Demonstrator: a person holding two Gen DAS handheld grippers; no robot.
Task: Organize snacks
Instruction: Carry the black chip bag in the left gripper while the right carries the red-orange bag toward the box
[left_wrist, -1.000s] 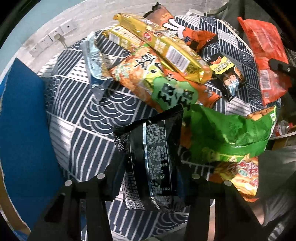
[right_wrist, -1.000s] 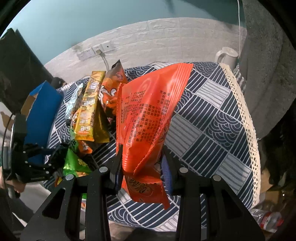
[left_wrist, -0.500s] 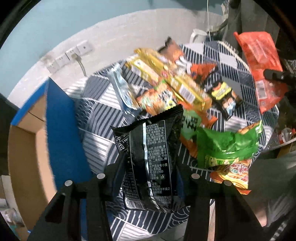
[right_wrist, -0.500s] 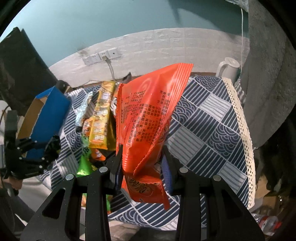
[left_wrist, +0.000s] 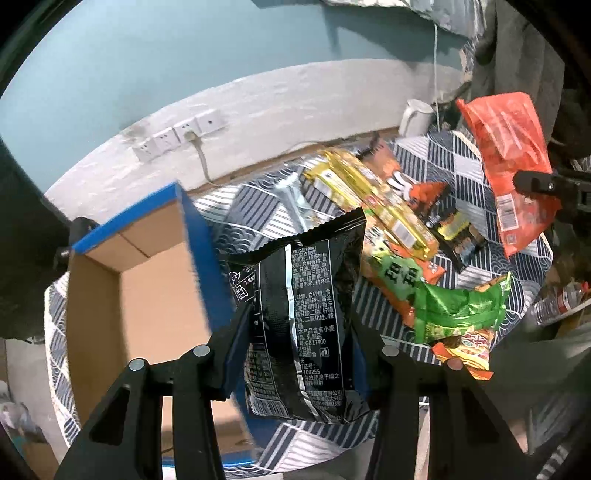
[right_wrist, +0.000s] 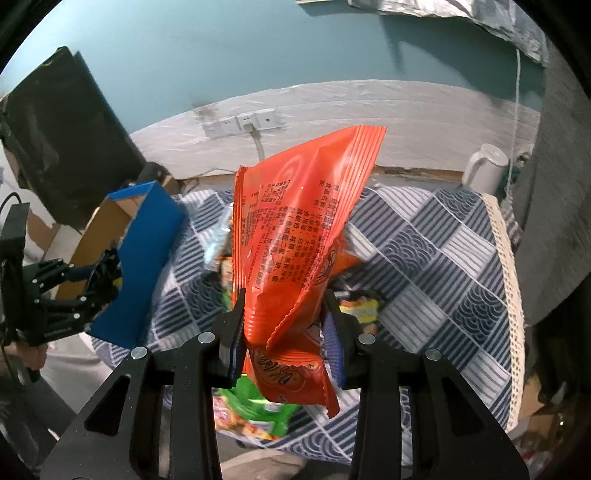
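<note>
Both my claws have come up off the table since a moment ago, and my left one has swung so that the open cardboard box with blue outer walls (left_wrist: 122, 295), only a blue edge at the side before, now shows its brown inside right beside my load. My left claw (left_wrist: 299, 339) is clamped on the lower part of a glossy black foil snack packet with white print (left_wrist: 299, 295), which stands upright between the fingers, clear of the cloth. My right claw (right_wrist: 284, 325) is pinched narrow on a crinkled bright orange plastic snack bag (right_wrist: 295, 240), also lifted free; from the left camera it hangs at the far right (left_wrist: 509, 177). I judge both packets are on their way to the box, the black one nearly over it and the orange one well apart from it across the table. The rest of the snacks lie in a loose heap: a long yellow foil pack (left_wrist: 369, 199), a green crinkled bag (left_wrist: 458, 310), a silver wrapper (left_wrist: 295, 206) and some orange and black packets, all unsorted. The table wears a navy and white patchwork cloth with wave patterns (right_wrist: 436, 258) and a cream lace edge. Behind are a white brick strip with wall sockets (left_wrist: 181, 133), a teal wall above, and a white mug (right_wrist: 484, 170) at the far corner.
</note>
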